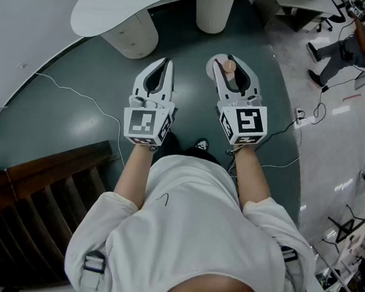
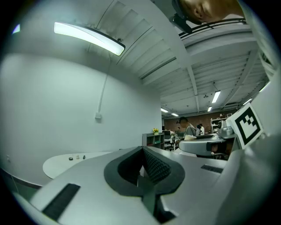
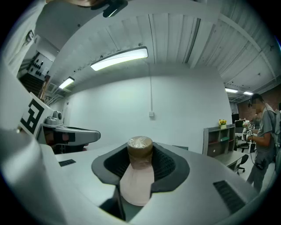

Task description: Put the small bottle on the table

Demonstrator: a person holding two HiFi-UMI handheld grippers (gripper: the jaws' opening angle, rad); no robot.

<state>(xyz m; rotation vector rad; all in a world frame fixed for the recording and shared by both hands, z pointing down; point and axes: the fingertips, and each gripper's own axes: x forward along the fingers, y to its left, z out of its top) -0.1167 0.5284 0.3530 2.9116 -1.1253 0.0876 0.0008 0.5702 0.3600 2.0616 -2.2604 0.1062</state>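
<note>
The small bottle (image 1: pixel 229 66), with a pale pink body and a brown wrapped cap (image 3: pixel 139 147), stands upright between the jaws of my right gripper (image 1: pixel 231 69), which is shut on it. In the right gripper view the dark pads (image 3: pixel 169 165) press on its body (image 3: pixel 137 180). My left gripper (image 1: pixel 157 76) is level with it, to the left, shut with nothing in it; its dark pads (image 2: pixel 153 167) meet. Both are held over the dark green floor. The white curved table (image 1: pixel 119 3) lies ahead; in the left gripper view its top (image 2: pixel 61 163) carries a few tiny items.
The table rests on two round ribbed pedestals (image 1: pixel 133 37) (image 1: pixel 213 12). A wooden stair rail (image 1: pixel 33 180) is at lower left. Thin cables and a power strip (image 1: pixel 299 117) lie on the floor. A person (image 1: pixel 347 45) sits at upper right; a shelf (image 3: pixel 217 139) and another person (image 3: pixel 263 140) are farther off.
</note>
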